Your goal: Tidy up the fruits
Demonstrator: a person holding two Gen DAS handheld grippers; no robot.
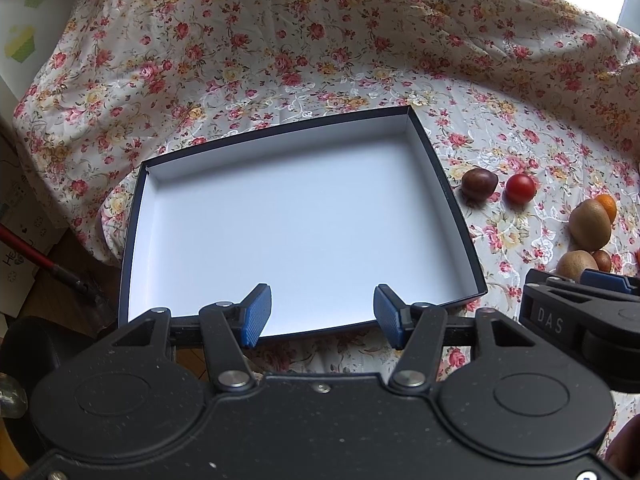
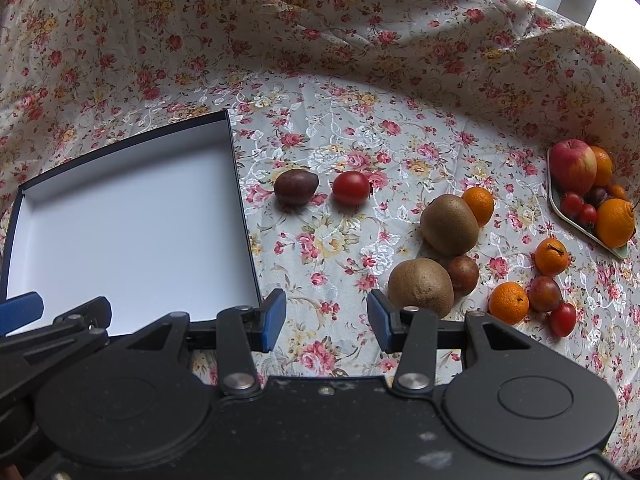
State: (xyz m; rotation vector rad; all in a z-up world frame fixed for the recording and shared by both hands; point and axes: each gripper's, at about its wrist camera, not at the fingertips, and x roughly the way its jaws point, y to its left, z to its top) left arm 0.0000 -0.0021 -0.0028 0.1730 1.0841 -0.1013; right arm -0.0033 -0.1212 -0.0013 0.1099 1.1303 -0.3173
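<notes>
A shallow dark-rimmed box [image 1: 452, 208] with a white inside lies on the flowered cloth, with nothing in it; it shows again at the left [image 2: 240, 184]. My left gripper [image 1: 322, 314] is open over the box's near edge. My right gripper [image 2: 327, 322] is open above bare cloth, just right of the box. Loose fruit lies to the right: a dark plum [image 2: 296, 186], a red tomato [image 2: 351, 187], two kiwis [image 2: 421, 286] [image 2: 449, 224], a small brown fruit [image 2: 463, 274], several mandarins [image 2: 509, 302] and another tomato [image 2: 563, 319]. The nearer kiwi sits just beyond my right finger.
A pale green dish [image 2: 576, 226] at the far right holds an apple [image 2: 573, 165], oranges and small tomatoes. The cloth rises in folds behind. Off the table's left edge are a red-handled tool [image 1: 36, 260] and cardboard boxes [image 1: 20, 216].
</notes>
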